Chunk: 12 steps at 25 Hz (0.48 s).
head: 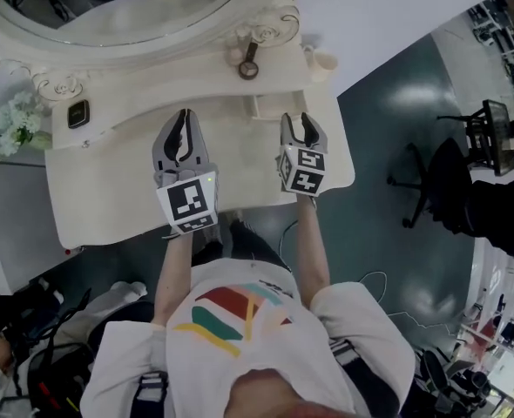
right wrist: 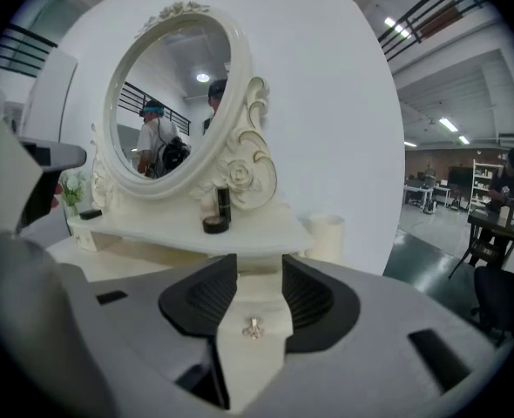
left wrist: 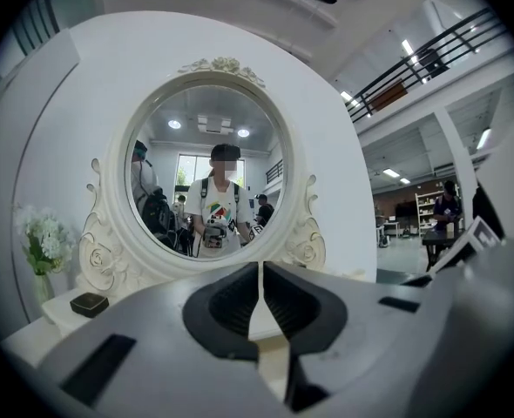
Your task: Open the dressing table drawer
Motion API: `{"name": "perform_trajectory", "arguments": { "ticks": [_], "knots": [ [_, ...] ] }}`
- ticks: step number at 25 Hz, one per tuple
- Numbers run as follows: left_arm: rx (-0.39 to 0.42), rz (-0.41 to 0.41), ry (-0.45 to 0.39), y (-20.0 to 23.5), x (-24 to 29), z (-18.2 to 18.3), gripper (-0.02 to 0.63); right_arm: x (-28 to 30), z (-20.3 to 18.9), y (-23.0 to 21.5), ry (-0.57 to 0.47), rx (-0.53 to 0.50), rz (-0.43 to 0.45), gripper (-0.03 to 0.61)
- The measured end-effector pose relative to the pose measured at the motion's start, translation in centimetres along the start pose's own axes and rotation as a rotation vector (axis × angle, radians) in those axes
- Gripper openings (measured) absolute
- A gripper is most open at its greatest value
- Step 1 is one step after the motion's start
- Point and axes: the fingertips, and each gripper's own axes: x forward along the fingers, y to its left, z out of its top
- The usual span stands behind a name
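No text, label, brand or number is legible — anywhere.

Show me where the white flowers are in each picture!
Head view: the white flowers sit at the far left edge, below and left of the oval mirror.
Left gripper view: lower left, just left of the mirror's carved frame.
Right gripper view: small, at the left, beside the mirror's left side.
Shared landmark: the oval mirror; the flowers are always to its left.
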Motion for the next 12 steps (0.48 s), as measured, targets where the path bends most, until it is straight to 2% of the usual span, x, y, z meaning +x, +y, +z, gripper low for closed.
{"name": "perform_trajectory", "arguments": {
  "ticks": [6, 12],
  "knots": [
    [0.005, 0.007, -0.062, 0.6, -0.5, 4.3, 0.015, -3.0, 9.0, 1.6, -0.192, 0.001, -0.010, 0.045],
    [-0.009, 0.004, -0.131, 1.4, -2.3, 8.1, 0.015, -7.5, 16.2, 5.3, -0.368, 0.013, 0.059, 0.008]
  ]
}}
